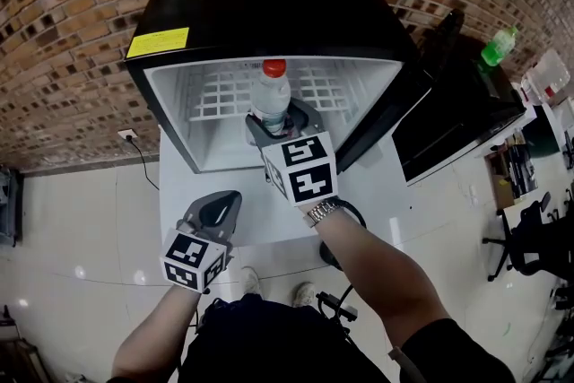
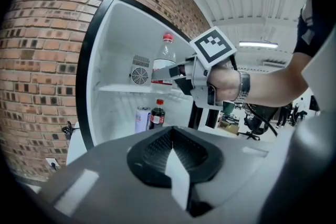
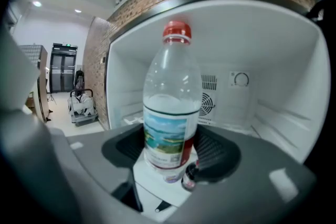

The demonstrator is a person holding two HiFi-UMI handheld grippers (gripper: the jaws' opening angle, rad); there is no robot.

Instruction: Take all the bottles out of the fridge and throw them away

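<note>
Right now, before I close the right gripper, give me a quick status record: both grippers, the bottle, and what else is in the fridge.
Right gripper: open, jaws either side of the water bottle, pads apparently not pressing
Water bottle: upright on the upper shelf, red cap on
Left gripper: shut, empty, outside the open fridge
Lower compartment: cola bottle and can, standing side by side

Bright, even indoor light from a ceiling strip light and ceiling spots. Fridge interior well lit, shadows soft. Glare spots on floor. Strong fisheye bending of brick wall. Both gripper views black at the corners, near foreground soft.
</note>
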